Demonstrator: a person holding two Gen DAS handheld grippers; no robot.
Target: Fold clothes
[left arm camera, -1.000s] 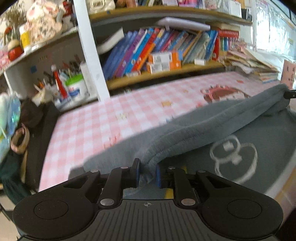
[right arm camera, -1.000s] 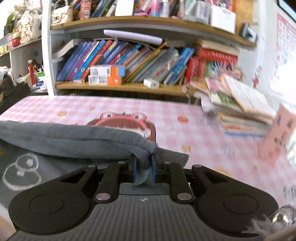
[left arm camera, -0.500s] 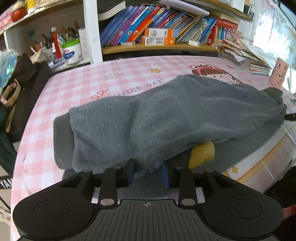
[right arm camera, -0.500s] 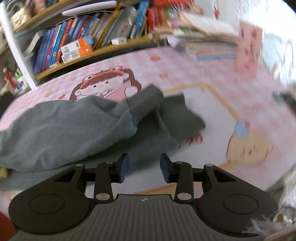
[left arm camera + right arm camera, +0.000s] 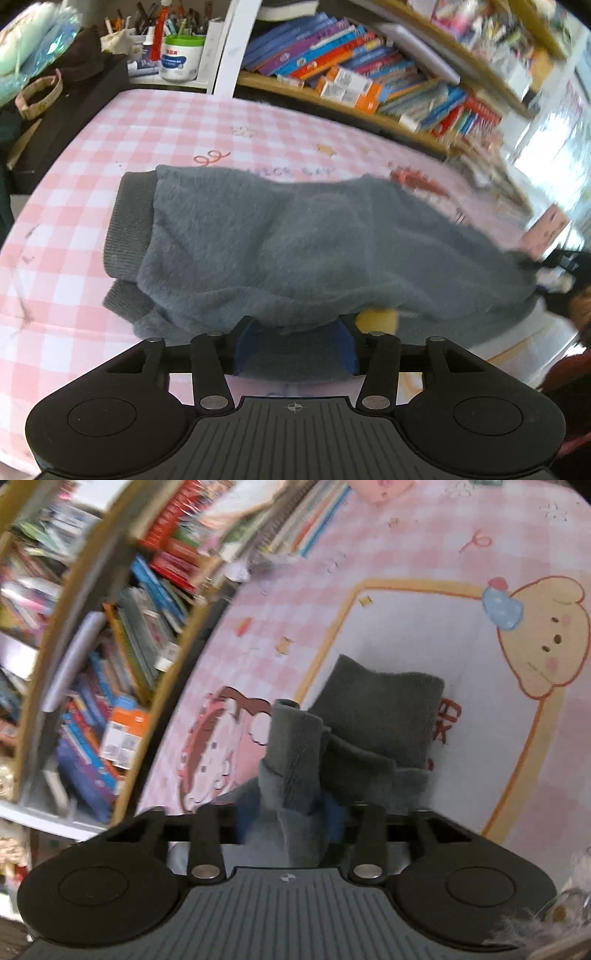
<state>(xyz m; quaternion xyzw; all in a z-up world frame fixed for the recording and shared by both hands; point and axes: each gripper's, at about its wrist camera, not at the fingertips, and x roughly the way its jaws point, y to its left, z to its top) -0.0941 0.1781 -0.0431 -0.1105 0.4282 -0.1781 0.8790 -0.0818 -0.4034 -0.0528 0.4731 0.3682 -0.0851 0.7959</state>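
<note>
A grey fleece sweater (image 5: 295, 236) lies folded over on the pink checked tablecloth (image 5: 147, 122), its ribbed hem (image 5: 125, 225) at the left. A yellow patch (image 5: 376, 317) peeks from under its near edge. My left gripper (image 5: 295, 343) is open, its blue pads either side of that near edge without clamping it. In the right wrist view the sweater's bunched end (image 5: 373, 716) rests on the cloth's cartoon print. My right gripper (image 5: 291, 819) is open too, and a loose fold of grey fleece (image 5: 291, 760) stands between its fingers.
Bookshelves (image 5: 354, 70) run along the table's far side, shown tilted as the bookshelf (image 5: 122, 672) in the right wrist view. A pot of pens (image 5: 181, 55) and a dark bag (image 5: 48, 92) sit at the left. A pink card (image 5: 543, 232) stands near the right edge.
A second ago both grippers were shut on the sweater's lifted edge. They carried it over, laid it down and opened. The right wrist has since rolled and moved in over the sweater's end.
</note>
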